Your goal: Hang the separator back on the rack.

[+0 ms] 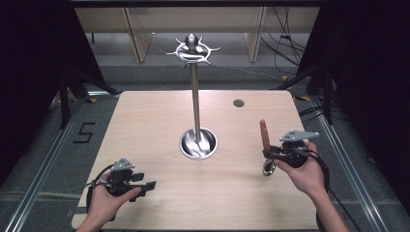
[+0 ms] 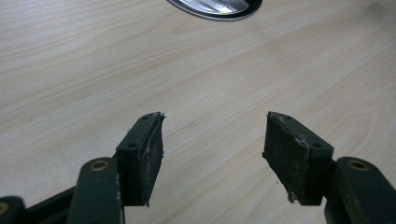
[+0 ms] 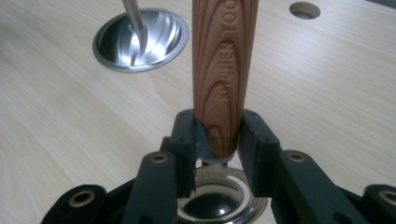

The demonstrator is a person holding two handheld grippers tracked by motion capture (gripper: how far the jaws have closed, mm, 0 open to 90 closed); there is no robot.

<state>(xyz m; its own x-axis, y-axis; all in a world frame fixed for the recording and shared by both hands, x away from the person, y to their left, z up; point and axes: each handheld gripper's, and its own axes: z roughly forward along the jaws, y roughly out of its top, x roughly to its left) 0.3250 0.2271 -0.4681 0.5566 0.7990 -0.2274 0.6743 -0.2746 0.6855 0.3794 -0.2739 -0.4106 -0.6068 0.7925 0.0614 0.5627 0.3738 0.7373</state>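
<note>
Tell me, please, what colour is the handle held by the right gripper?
Reddish-brown wood grain handle, stamped KITCHEN TOO...; clearest in the right gripper view.

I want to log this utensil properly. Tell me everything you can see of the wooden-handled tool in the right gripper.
The tool has a striped brown wooden handle embossed KITCHEN TOOL, standing roughly upright. A round shiny metal head sits at its lower end, by the table. The right gripper clamps the handle's lower end between its jaws; nothing else touches it.
</note>
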